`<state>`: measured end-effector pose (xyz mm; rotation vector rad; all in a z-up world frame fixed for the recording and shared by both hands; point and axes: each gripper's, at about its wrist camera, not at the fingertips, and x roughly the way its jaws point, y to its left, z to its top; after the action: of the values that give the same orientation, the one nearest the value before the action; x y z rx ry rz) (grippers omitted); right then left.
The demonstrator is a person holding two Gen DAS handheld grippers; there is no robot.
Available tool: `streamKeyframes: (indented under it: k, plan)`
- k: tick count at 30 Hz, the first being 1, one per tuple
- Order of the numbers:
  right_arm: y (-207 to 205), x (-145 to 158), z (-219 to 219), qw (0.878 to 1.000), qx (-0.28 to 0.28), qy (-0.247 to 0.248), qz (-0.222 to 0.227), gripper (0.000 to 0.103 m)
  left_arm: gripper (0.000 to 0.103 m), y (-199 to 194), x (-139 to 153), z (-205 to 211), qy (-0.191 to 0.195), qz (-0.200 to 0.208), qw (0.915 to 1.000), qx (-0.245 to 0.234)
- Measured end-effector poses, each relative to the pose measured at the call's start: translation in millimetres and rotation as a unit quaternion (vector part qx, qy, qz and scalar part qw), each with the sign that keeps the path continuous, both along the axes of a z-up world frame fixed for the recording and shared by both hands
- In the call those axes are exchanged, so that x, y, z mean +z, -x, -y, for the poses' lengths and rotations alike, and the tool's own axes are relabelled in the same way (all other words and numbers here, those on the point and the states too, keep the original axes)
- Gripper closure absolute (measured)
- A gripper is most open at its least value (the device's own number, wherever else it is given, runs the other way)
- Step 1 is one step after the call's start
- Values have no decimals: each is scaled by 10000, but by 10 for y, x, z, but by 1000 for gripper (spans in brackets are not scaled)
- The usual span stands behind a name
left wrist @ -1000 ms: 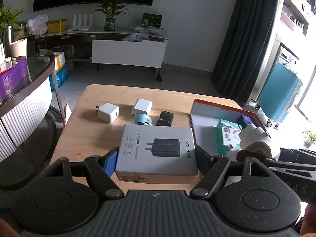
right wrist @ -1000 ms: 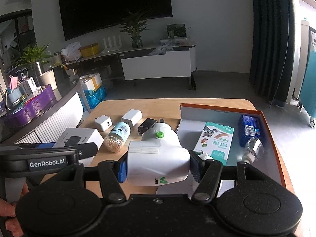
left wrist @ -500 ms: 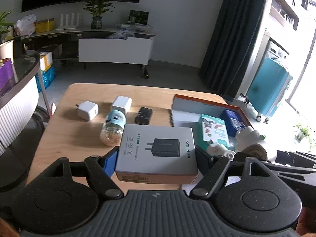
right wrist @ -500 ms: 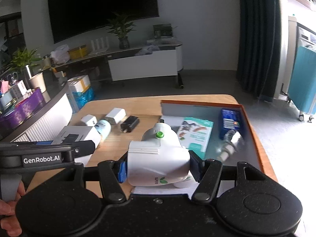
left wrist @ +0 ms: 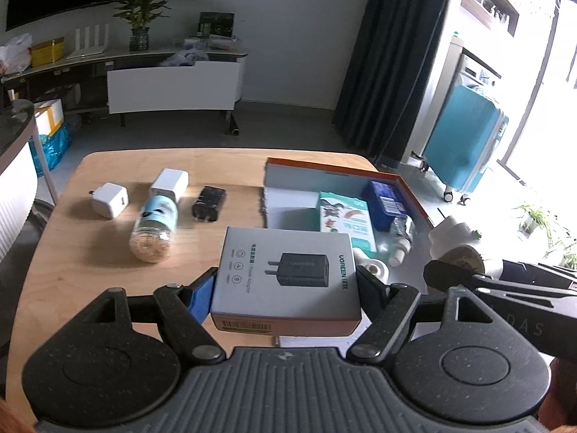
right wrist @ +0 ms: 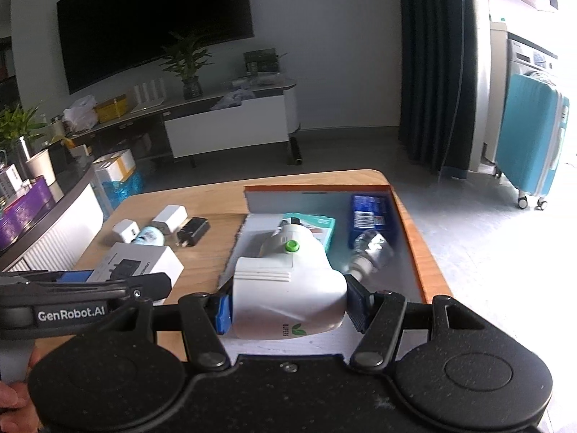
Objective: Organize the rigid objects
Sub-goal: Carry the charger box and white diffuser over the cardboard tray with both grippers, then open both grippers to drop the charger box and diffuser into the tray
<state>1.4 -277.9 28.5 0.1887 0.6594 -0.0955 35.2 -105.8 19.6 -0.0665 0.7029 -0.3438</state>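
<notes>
the charger box sits clamped between the pads of the left gripper, held over the wooden table. the right gripper grips a white bottle above the near end of the orange tray. ahead and to the left of both lie two white plugs, a jar and a black plug

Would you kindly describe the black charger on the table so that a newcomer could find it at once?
Start at the wooden table and find the orange-rimmed box. Just left of that box lies the black charger, flat on the bare wood. It is the only black plug there; the two chargers further left are white.
</notes>
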Motion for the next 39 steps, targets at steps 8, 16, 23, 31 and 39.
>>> streamKeyframes:
  k: [8,16,23,31,39]
  plan:
    - [80,11,185,9996,-292,34,21,31,24,15,-27,220,-36,-23,9996,-278]
    - [102,-4,279,9990,-441,24,7,31,24,54,-49,386,-87,-25,9988,-477]
    - [112,-37,339,9986,-527,0,-37,31,24,74,-86,479,-141,-60,9982,-580]
    - [94,-95,405,9982,-593,-38,-113,31,24,90,-115,587,-184,-112,9971,-729]
    - [58,-181,436,9977,-634,-105,-229,31,24,108,-183,662,-247,-206,9958,-853]
